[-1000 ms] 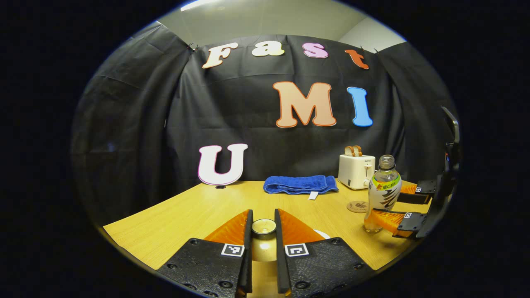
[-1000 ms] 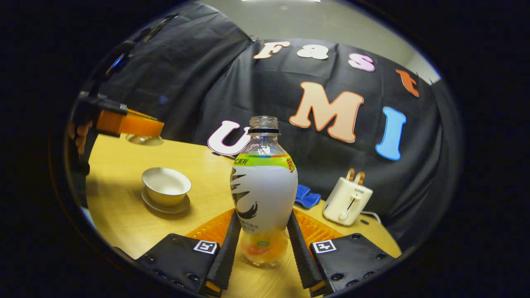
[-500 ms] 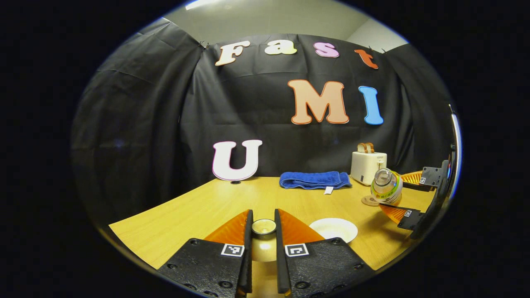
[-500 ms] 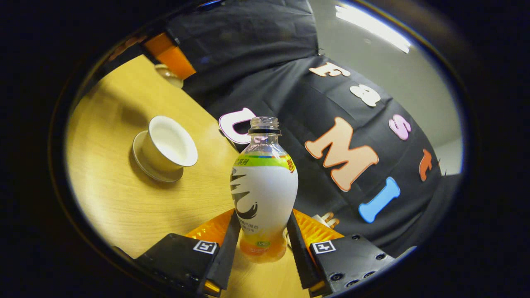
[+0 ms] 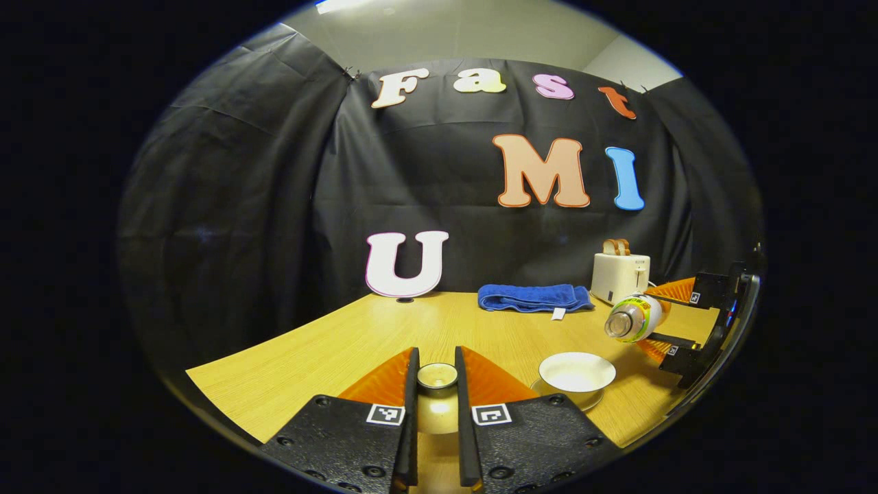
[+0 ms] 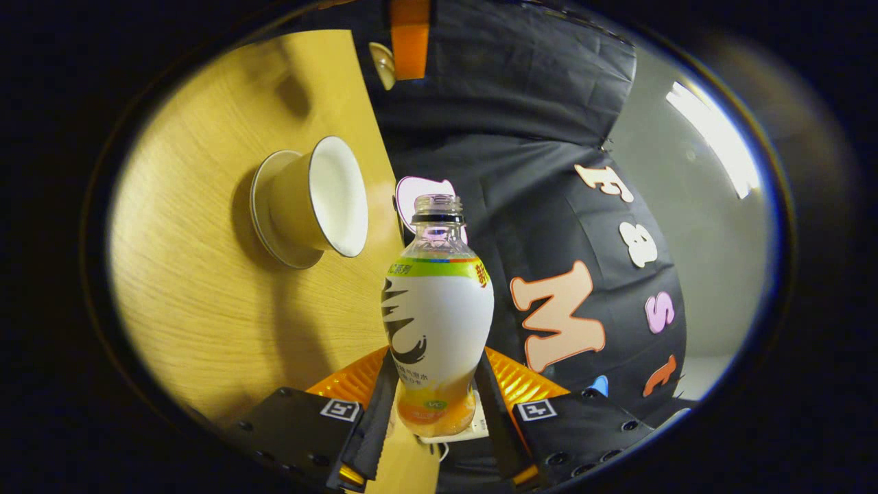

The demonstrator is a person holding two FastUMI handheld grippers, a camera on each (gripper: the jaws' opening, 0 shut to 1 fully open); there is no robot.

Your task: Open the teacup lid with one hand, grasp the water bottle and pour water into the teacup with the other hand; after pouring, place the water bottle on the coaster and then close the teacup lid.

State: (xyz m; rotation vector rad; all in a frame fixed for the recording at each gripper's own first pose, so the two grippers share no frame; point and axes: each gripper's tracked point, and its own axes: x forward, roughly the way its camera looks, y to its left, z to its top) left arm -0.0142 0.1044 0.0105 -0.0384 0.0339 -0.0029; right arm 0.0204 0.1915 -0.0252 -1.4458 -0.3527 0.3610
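While the left gripper [image 5: 436, 405] is clamping the knob of the teacup lid [image 5: 437, 376] between both fingers and holding it above the wooden table [image 5: 329, 350], the right gripper [image 6: 431, 405] is gripping the lower body of the water bottle [image 6: 437, 322] from both sides. In the left gripper view the bottle [image 5: 632, 319] is lying almost horizontal in the air, with its open mouth pointing toward the teacup [image 5: 576, 372] and sitting above and a little to the right of the cup's rim; they are not touching. The teacup is standing open on its saucer [image 5: 591, 399], near the front edge of the table at the right. In the right gripper view the white inside of the cup [image 6: 328, 197] is showing no water that I can tell.

Behind the cup, a blue towel [image 5: 534, 297] and a white toaster [image 5: 619, 274] are standing near the far edge, well apart from the cup. The left and middle parts of the table are lying open, giving free room around the lid.
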